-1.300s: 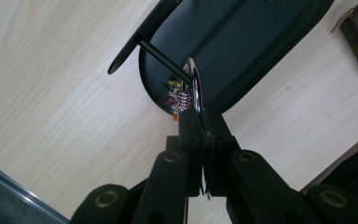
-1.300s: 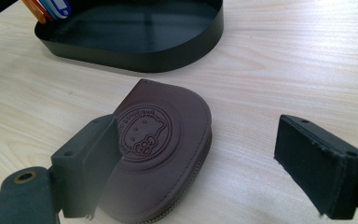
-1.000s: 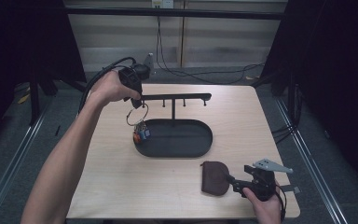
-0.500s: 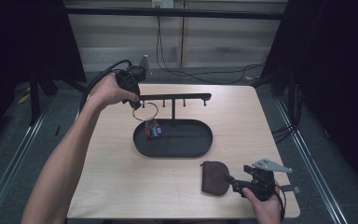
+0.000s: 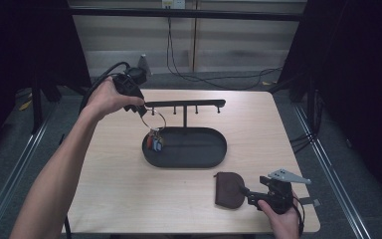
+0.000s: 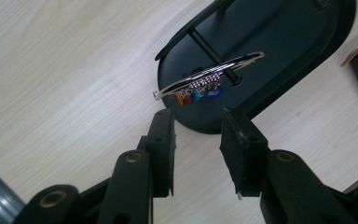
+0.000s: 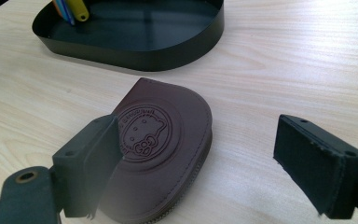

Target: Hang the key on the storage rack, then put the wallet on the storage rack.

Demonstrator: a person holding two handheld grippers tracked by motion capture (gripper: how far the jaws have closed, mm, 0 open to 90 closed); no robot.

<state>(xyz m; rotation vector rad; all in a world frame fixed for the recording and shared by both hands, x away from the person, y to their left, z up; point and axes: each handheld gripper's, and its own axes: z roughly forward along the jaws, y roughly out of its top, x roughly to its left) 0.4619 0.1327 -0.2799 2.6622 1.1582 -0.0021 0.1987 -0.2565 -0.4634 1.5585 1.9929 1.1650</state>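
- The left gripper (image 6: 198, 140) has just been opening its fingers; nothing sits between them.
- The key ring (image 5: 152, 121) now hangs on the rack's (image 5: 184, 104) left-end peg, over the tray (image 5: 219, 149).
- Hanging looks done.
- The right gripper (image 7: 196, 158) stands wide open over the brown pouch (image 7: 161, 154) near the desk's (image 5: 119, 184) front edge.

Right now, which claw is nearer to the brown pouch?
Right. The right claw sits open right beside the brown pouch, while the left claw is far across the table by the key ring.
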